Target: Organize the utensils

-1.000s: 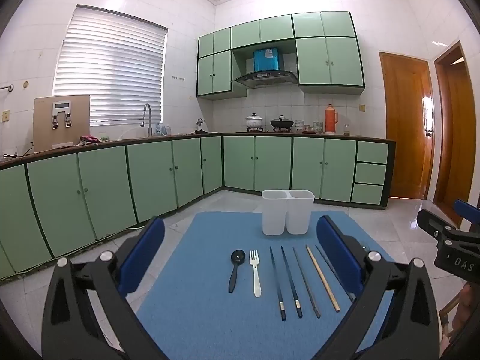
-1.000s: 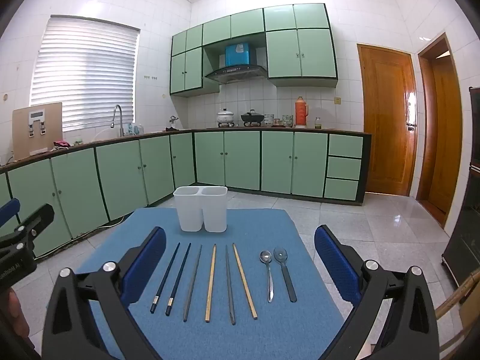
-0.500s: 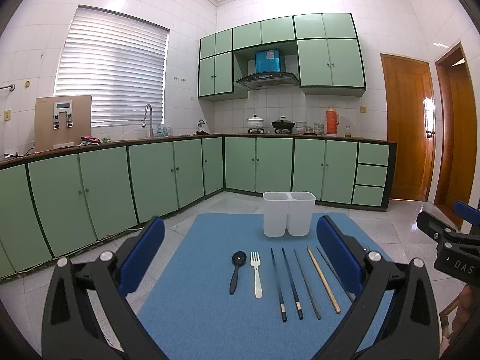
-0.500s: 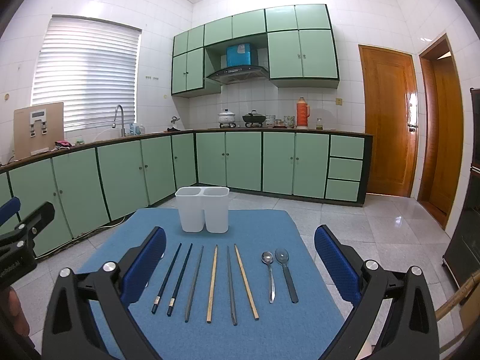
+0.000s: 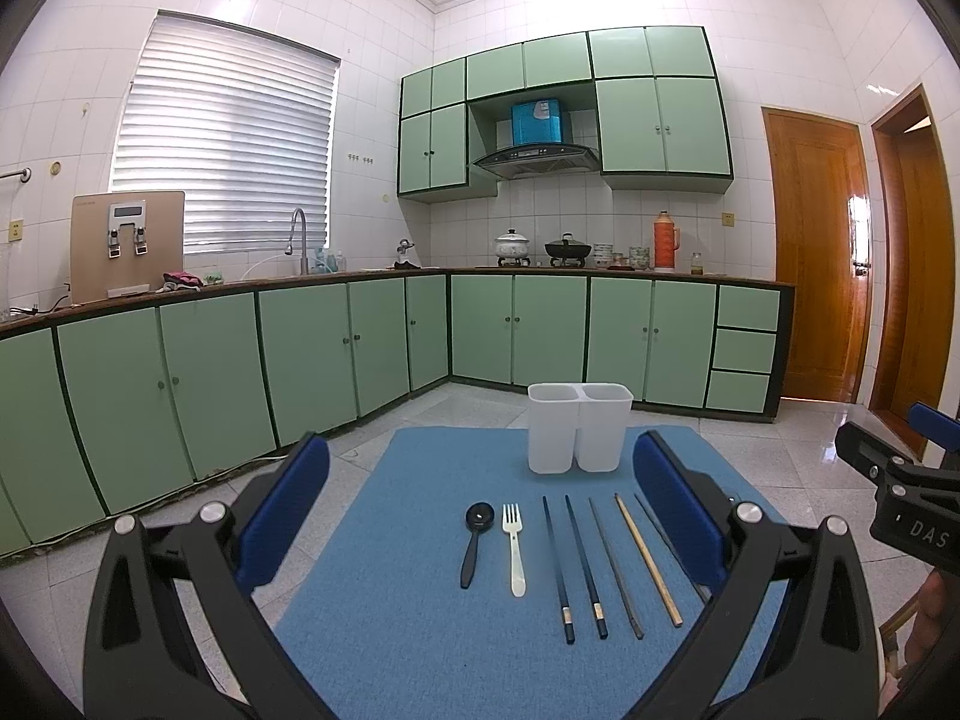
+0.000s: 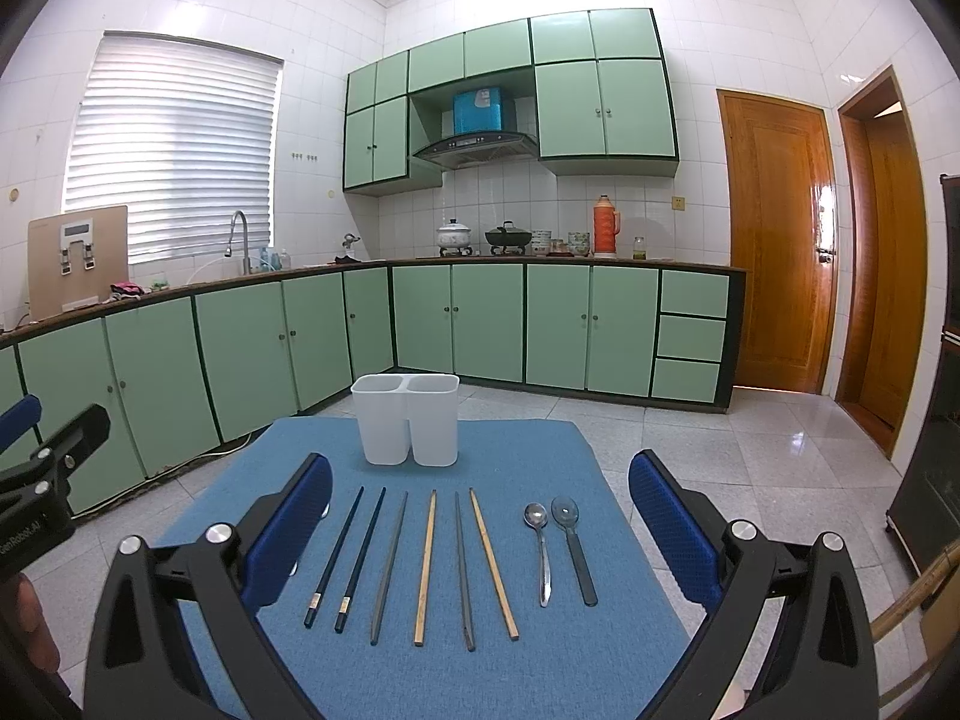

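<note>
while both the left tongs [image 5: 480, 504] and right tongs [image 6: 480, 510] hover spread wide and empty, the utensils lie in a row at lower centre on the blue mat [image 6: 528, 444], with the empty white two-compartment holder [image 6: 405, 419] just above. the chopsticks [image 6: 425, 567] lie close together, so a grasp could catch two or nudge a neighbour. a thin stick could also pivot and miss the holder.

I count six chopsticks [image 6: 425, 566], three spoons [image 6: 537, 547], one fork [image 5: 514, 545], one two-compartment white holder [image 6: 405, 418], all on one blue mat [image 6: 528, 456].
</note>
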A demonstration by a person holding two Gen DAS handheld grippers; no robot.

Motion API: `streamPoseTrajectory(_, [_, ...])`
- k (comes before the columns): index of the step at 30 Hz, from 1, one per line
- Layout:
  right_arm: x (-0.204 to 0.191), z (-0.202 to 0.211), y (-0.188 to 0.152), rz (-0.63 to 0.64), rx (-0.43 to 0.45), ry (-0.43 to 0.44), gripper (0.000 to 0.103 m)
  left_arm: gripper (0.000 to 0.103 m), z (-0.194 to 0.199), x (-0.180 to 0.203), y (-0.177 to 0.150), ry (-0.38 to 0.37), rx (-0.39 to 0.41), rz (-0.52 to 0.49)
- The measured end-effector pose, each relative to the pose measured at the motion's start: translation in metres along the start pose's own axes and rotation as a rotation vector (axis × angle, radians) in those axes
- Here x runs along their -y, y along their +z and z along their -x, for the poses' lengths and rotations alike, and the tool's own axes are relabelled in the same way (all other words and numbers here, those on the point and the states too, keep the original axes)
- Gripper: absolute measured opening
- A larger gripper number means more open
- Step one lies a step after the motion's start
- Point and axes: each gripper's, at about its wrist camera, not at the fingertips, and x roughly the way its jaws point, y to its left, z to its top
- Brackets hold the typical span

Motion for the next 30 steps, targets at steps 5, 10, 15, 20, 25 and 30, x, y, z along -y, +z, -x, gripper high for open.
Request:
streamPoseTrajectory(5, [-0.0017,0.0002,0.0000,0.001,0.000,0.000,0.097,0.098,0.0001,0.0002,-0.0003,0.000,0.000,0.000])
streamPoseTrajectory(10, [-0.0033,0.0001,-0.0001,-0.001,0.000,0.000,0.097,0.098,0.0000,-0.0001,-0.0006,0.001,0.001,0.000])
streamPoseTrajectory(15, [-0.0030,0.0012,0.0013,0.000,0.000,0.001,0.097,0.098,0.0001,0.0005,-0.0009,0.000,0.001,0.000])
streamPoseTrajectory(20, [-0.0031,0.0014,0.0014,-0.001,0.001,0.001,0.097,0.098,0.0002,0.0009,-0.0011,0.001,0.000,-0.001])
streamPoseTrajectory(25, [-0.0029,0.0015,0.0014,-0.001,0.001,0.001,0.097,0.098,-0.0001,-0.0006,-0.0006,0.002,0.001,0.000])
streamPoseTrajectory(30, [-0.0034,0.0016,0.0018,-0.001,0.001,0.001,0.097,0.098,-0.0001,-0.0009,-0.0006,0.001,0.001,-0.001])
